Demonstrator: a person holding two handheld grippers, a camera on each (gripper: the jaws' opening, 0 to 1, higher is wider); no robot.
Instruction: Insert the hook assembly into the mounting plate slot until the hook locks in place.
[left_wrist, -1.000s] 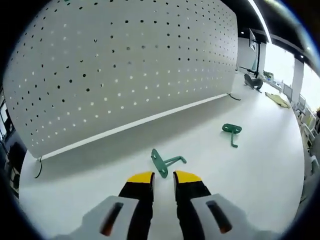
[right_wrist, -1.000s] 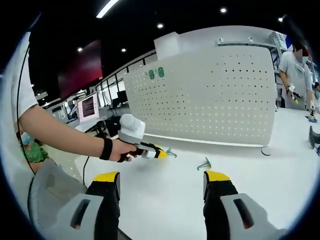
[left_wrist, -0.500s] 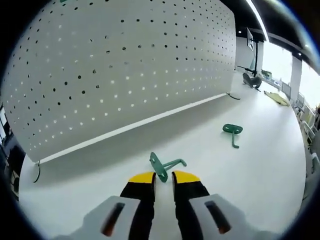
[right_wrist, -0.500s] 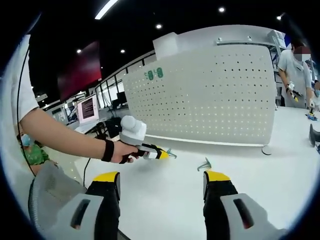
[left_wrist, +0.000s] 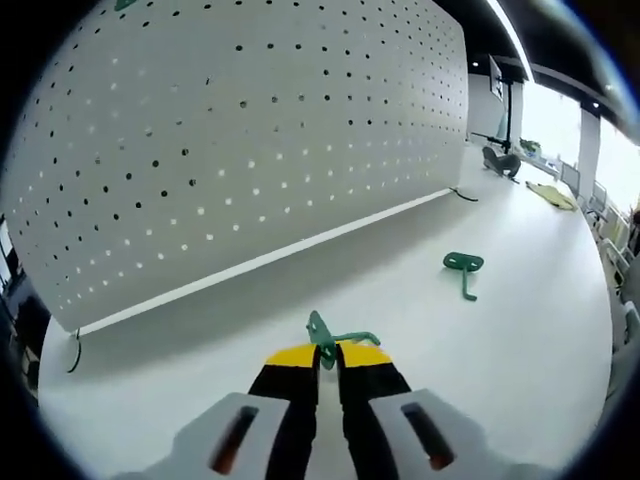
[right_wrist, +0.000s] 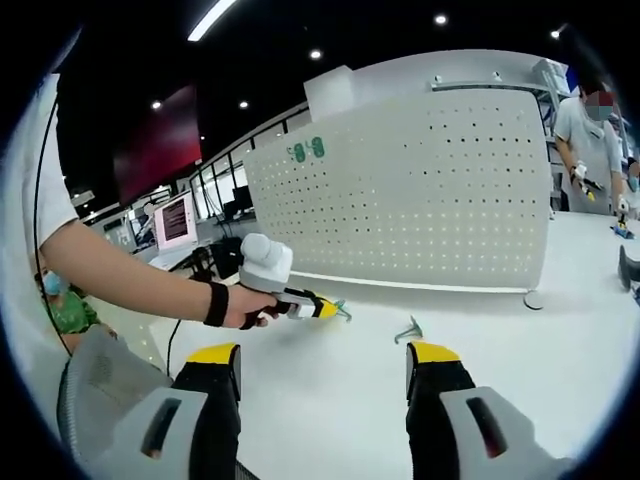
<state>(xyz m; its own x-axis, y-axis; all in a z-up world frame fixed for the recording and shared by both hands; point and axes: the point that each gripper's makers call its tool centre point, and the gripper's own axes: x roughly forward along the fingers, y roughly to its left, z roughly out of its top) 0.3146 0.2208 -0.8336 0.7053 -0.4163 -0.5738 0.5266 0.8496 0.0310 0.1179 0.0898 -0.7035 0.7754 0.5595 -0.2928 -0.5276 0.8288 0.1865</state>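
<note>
My left jaws (left_wrist: 328, 352) pinch the near hook (left_wrist: 325, 335) on the counter (left_wrist: 520, 330); my right jaws (right_wrist: 325, 362) are spread wide. Next, I think, lift it to the pegboard (left_wrist: 250, 130)

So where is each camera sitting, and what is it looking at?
Left gripper view: rides on the left gripper, low over the white table, facing the white pegboard panel; its yellow-tipped jaws close on a green metal hook.
Right gripper view: rides on the right gripper, jaws apart, facing the panel from farther back; the person's hand shows.
Shared: left gripper, gripped hook, second green hook, panel, table.
</note>
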